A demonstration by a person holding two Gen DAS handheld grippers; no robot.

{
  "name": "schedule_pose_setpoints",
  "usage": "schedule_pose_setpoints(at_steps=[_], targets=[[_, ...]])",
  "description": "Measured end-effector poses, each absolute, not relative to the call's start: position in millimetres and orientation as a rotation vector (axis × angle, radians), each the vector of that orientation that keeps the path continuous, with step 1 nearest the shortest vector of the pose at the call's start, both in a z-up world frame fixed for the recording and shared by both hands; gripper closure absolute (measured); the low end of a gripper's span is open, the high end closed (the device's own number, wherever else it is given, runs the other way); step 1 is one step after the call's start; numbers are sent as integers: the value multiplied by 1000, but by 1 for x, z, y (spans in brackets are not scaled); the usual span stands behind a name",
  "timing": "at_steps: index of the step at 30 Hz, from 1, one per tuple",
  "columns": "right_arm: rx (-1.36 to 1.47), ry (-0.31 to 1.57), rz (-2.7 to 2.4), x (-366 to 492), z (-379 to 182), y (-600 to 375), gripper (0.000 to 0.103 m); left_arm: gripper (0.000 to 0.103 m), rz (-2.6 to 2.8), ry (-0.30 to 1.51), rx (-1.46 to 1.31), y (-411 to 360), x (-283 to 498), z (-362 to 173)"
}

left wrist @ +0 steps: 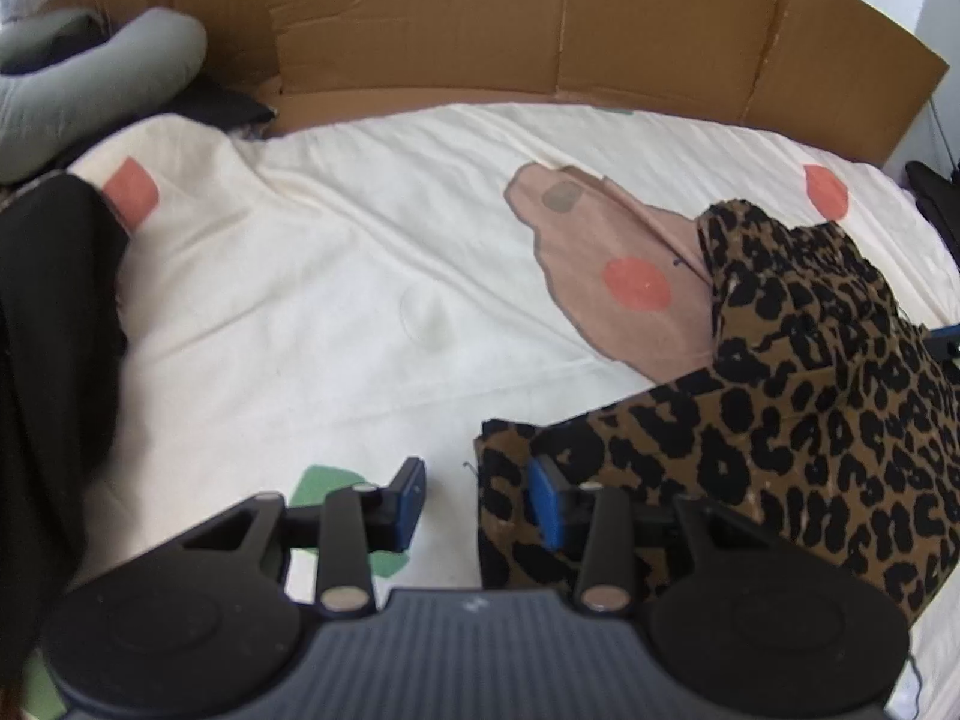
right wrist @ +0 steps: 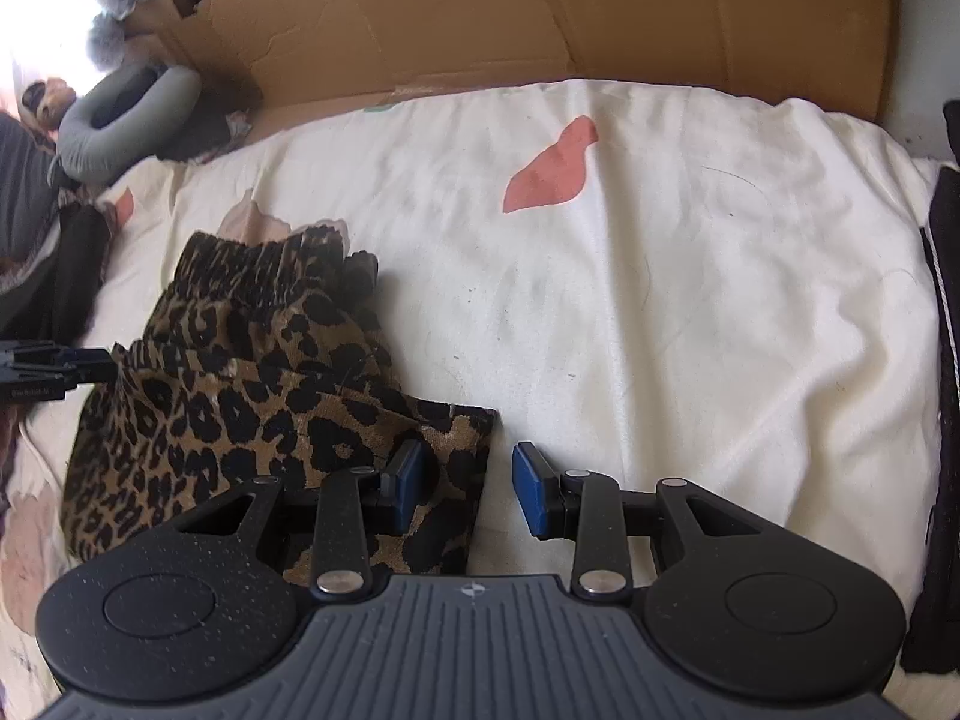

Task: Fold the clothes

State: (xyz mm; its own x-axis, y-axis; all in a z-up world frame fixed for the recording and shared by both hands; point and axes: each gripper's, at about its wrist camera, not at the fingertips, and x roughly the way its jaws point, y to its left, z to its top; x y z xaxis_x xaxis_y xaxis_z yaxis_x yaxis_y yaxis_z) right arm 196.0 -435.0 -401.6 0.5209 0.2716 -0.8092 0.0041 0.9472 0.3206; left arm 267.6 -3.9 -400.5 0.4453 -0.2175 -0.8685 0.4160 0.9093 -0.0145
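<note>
A leopard-print garment (left wrist: 798, 396) lies bunched on the cream bedspread (left wrist: 336, 276), its elastic waistband at the far end. My left gripper (left wrist: 477, 501) is open; its jaws straddle the garment's near left corner without closing on it. In the right wrist view the same garment (right wrist: 240, 396) lies at the left. My right gripper (right wrist: 465, 492) is open, its left finger over the garment's near right corner and its right finger over bare bedspread (right wrist: 690, 300). The left gripper's tip (right wrist: 54, 369) shows at the garment's far left edge.
A cardboard sheet (left wrist: 480, 18) stands along the back of the bed. A grey neck pillow (left wrist: 90, 78) and dark clothes (left wrist: 48, 360) lie at the left. Black fabric (right wrist: 942, 420) runs along the right edge of the bed.
</note>
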Motion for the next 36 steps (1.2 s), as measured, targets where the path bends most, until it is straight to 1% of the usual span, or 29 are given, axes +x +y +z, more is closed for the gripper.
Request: schedule_pose_setpoints(at_steps=[7,9,10,15,17,18,23,26,29,36], targets=[[226,1019,163,202,-403,-423,63,62,-401,1063,167,-5,271,-407],[208,1017,161,203,-403,-420,63,65,-407,1062,168,-6,269,-407],[199,1016,159,203,-403,-418,63,69,-411,1062,168,-7,269,-407],[178,1015,154,205,-404,-413,64,70,-412,1074,162,-11,271,-408],[174,1013,155,206,-403,-411,69,73,-416,1071,178,-14,271,-408],[167,1010,153,206,-403,-409,69,73,-417,1070,180,-14,270,-408],[146,998,164,205,-401,-404,87,89,-417,1057,164,-17,265,-408],[139,991,166,205,-398,-403,95,92,-400,1044,153,-17,261,-405],[135,967,158,202,-390,-405,97,93,-377,1021,133,-13,257,-399],[169,902,143,190,-363,-416,98,94,-346,956,97,-2,247,-373]])
